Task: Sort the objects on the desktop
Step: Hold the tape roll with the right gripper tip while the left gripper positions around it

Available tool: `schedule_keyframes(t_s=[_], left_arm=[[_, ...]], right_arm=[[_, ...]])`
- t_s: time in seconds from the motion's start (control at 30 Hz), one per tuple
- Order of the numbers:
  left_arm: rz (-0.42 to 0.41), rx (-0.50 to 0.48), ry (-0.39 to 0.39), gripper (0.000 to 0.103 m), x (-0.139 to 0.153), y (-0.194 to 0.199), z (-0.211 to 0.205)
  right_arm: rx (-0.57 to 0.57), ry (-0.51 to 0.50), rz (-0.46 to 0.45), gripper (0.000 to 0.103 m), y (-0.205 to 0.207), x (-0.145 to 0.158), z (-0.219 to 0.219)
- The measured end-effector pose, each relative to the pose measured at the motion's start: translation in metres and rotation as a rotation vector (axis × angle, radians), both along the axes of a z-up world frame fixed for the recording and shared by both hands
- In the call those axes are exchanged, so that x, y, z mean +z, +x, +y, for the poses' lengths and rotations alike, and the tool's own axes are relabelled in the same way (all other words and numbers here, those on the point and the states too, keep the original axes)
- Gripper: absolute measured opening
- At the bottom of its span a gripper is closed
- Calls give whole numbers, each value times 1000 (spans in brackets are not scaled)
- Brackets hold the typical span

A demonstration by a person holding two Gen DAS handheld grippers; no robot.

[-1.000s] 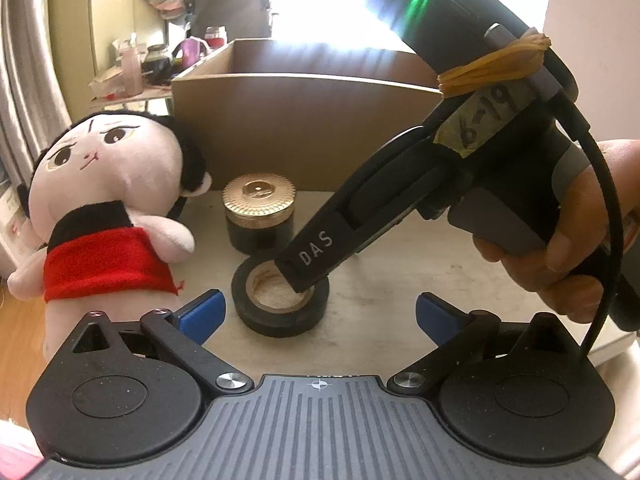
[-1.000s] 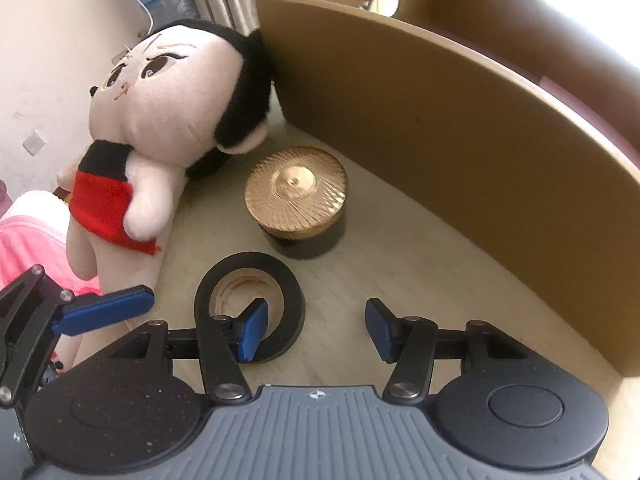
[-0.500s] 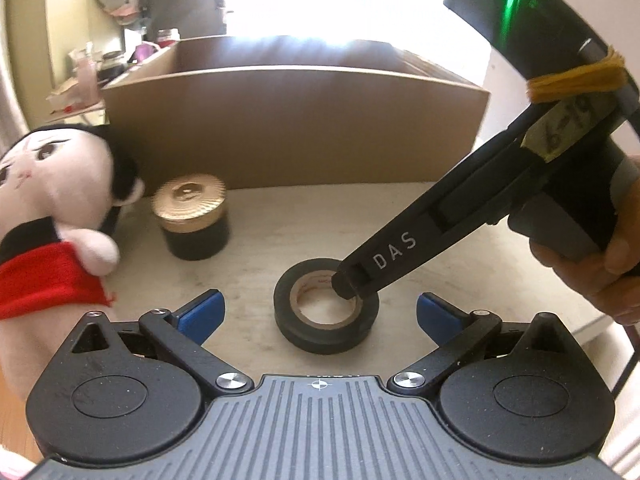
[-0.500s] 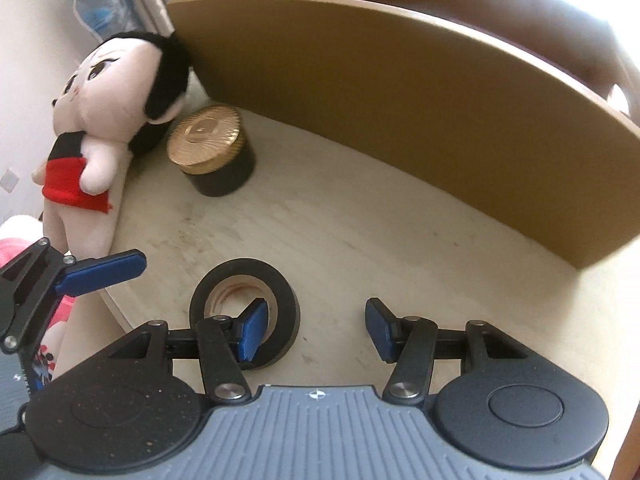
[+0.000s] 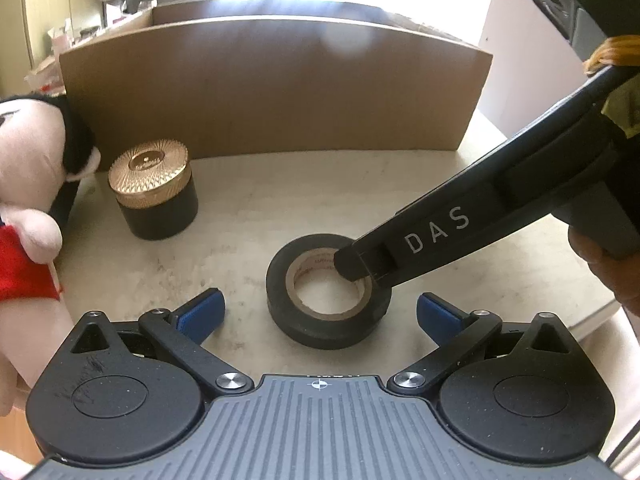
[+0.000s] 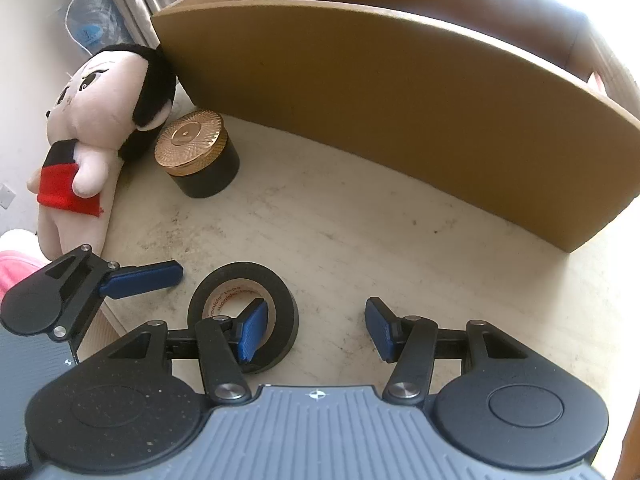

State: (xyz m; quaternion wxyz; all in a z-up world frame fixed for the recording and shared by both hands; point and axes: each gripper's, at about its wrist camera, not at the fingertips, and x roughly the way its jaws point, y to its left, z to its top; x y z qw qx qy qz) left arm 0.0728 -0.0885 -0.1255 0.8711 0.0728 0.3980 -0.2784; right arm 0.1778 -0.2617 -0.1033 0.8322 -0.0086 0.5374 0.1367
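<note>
Since one second ago, both my claws have shifted along the table [image 6: 360, 216]; the tape roll [image 5: 329, 290] now sits centred ahead of my left gripper [image 5: 320, 312], where before it lay toward its left finger, and the jar [image 6: 198, 160] and plush doll [image 6: 96, 128] have slid off to the side of both views.

Item: tape roll, black, lying flat, hole upward, no long axis to speak of. Location: on the table, in front of the cardboard box [image 6: 400, 100], well apart from jar and doll.

Item: right gripper [image 6: 316, 330]. Jaws apart, about half spread. Its left finger [image 6: 253, 330] dips inside the roll's hole; its right finger stands outside, clear of the outer wall. One side of the ring therefore lies between the pads, not yet pressed.

Item: left gripper. Jaws wide apart, empty, one finger either side of the roll without touching.

Judgement: my right claw is nearer and already straddles the wall; pinching there should lift the roll toward the box.
</note>
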Motion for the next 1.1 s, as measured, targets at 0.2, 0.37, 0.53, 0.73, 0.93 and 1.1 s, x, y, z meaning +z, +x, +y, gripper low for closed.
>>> schedule_keyframes(t_s=[0.2, 0.37, 0.53, 0.73, 0.93, 1.1], left_arm=[[-26, -6, 5, 103, -3, -2, 0], [-39, -14, -22, 103, -4, -3, 6], [-44, -10, -38, 103, -5, -3, 11], [-38, -2, -18, 103, -4, 0, 9], [-33, 11, -28, 103, -3, 3, 12], [-23, 17, -50, 103, -2, 6, 16]], right_arm=[[13, -13, -6, 59, 9, -4, 9], [22, -24, -9, 59, 8, -2, 9], [24, -22, -5, 62, 5, 2, 6], [28, -29, -7, 64, 6, 1, 9], [23, -16, -1, 67, 10, -7, 15], [14, 0, 4, 71, 12, -8, 14]])
